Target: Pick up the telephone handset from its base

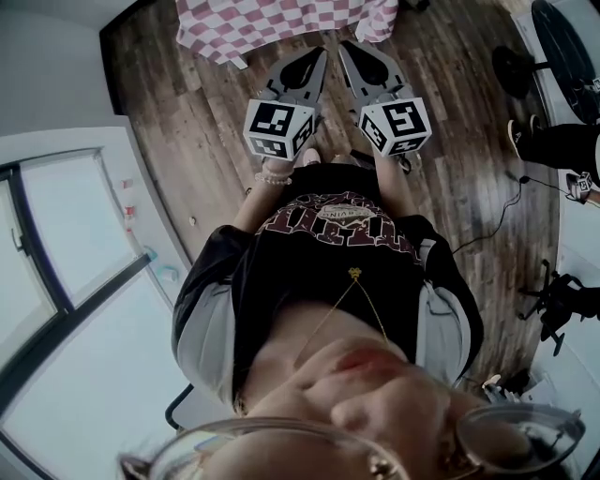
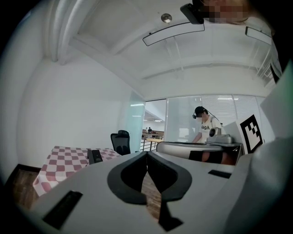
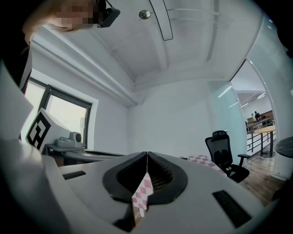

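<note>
telephone [image 2: 94, 156] on checked table [image 2: 64, 162], left gripper view only

Two hand-held grippers are counted: left hand-held gripper [image 1: 322, 53] and right hand-held gripper [image 1: 345, 47]. Two marker cubes are counted, left cube [image 1: 279, 129] and right cube [image 1: 396, 127]. One desk [image 1: 281, 23] with a checked cloth is seen ahead of both. One dark device [image 2: 94, 156] is seen on it. One office chair [image 2: 120, 141] is counted beyond the left hand-held gripper. One standing person [image 2: 204, 124] is seen far ahead of it.
</note>
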